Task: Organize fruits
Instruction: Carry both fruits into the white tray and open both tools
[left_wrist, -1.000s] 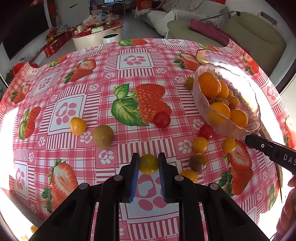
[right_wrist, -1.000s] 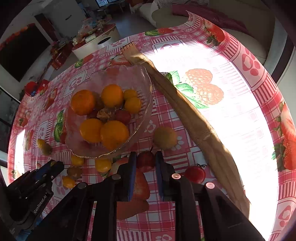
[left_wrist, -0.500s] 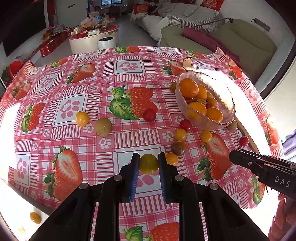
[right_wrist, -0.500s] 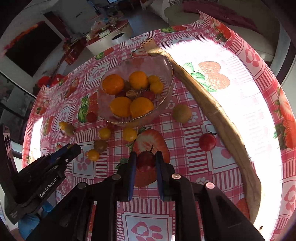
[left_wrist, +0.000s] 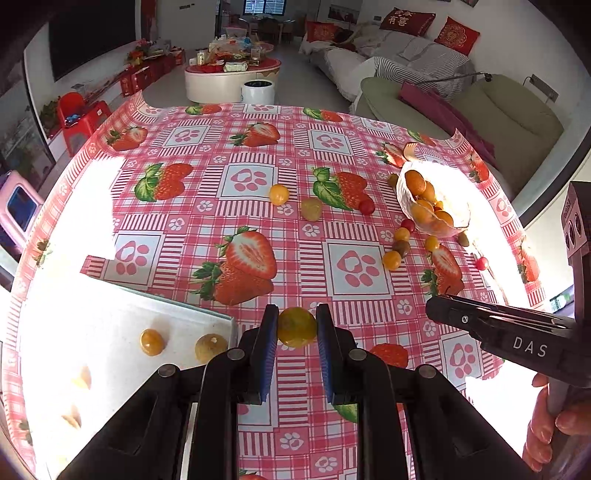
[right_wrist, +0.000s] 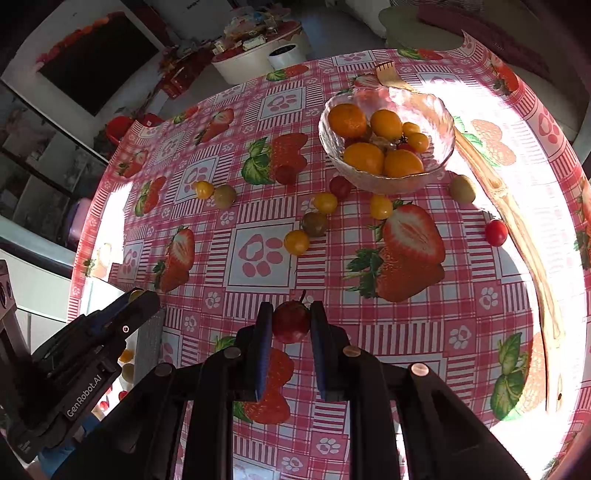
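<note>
— Well, what does the left wrist view give that the right one lacks?
— A white tray at lower left with pale yellow fruits on it; the right view catches only its edge. The left tongs grip a yellow-green tomato above the surface, just beside the tray's corner.
— And on the right?
— The right tongs are clamped on a dark red tomato with a stem. Only that view looks down into the glass bowl of oranges, loose fruits near it.
</note>
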